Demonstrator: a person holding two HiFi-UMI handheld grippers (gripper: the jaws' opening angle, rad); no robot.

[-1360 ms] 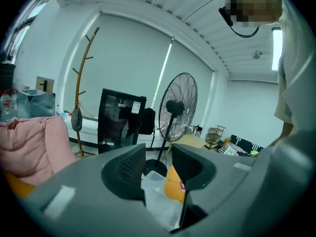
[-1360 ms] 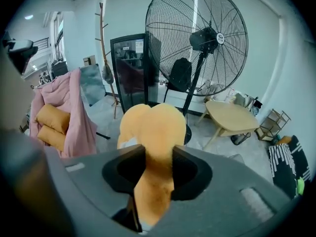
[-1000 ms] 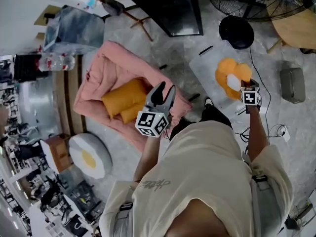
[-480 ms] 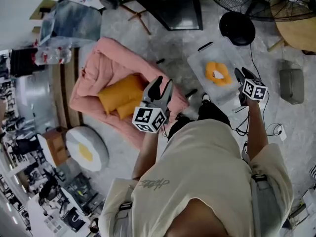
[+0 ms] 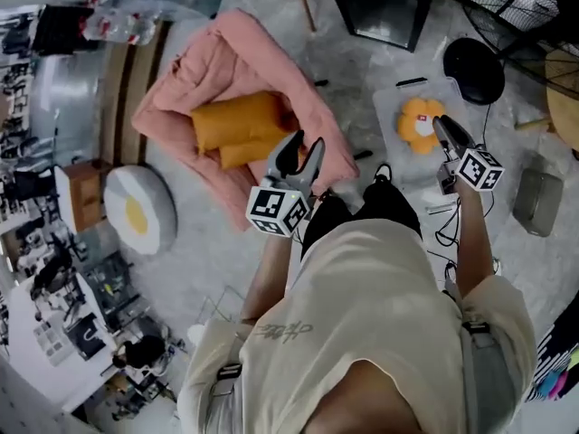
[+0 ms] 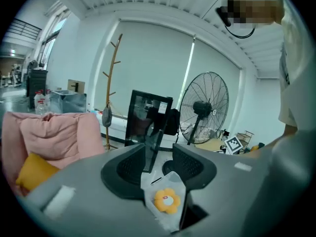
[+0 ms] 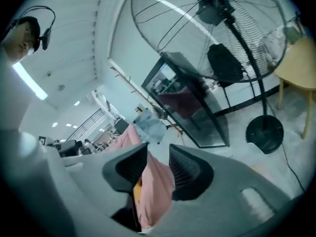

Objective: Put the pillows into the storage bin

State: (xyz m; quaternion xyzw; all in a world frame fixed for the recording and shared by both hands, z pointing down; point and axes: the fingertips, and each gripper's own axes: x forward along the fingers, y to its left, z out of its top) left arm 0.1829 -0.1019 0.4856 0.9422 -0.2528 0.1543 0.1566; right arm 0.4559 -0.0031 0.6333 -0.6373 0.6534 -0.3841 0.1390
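Observation:
A clear storage bin (image 5: pixel 391 98) stands on the floor at the upper right with an orange flower pillow (image 5: pixel 421 123) lying in it. My right gripper (image 5: pixel 443 127) hovers over the bin's right side; its jaws have just been closing but stay open with nothing between them. Two orange pillows (image 5: pixel 237 120) rest on the pink sofa (image 5: pixel 181 70). My left gripper (image 5: pixel 303 147) is open and empty near the sofa's right edge. The left gripper view shows the flower pillow (image 6: pixel 166 201) in the bin (image 6: pixel 150 181) beyond the open left gripper (image 6: pixel 159 159).
An egg-shaped cushion (image 5: pixel 136 211) lies on the floor left of the sofa. A black cabinet (image 5: pixel 380 3), a fan's round base (image 5: pixel 472 66) and a grey box (image 5: pixel 534 202) ring the bin. Cables (image 5: pixel 443 233) trail by the person's shoe (image 5: pixel 380 174).
The right gripper let go of the flower pillow, which now lies in the bin, and rose away from it. The left gripper shifted slightly by the sofa.

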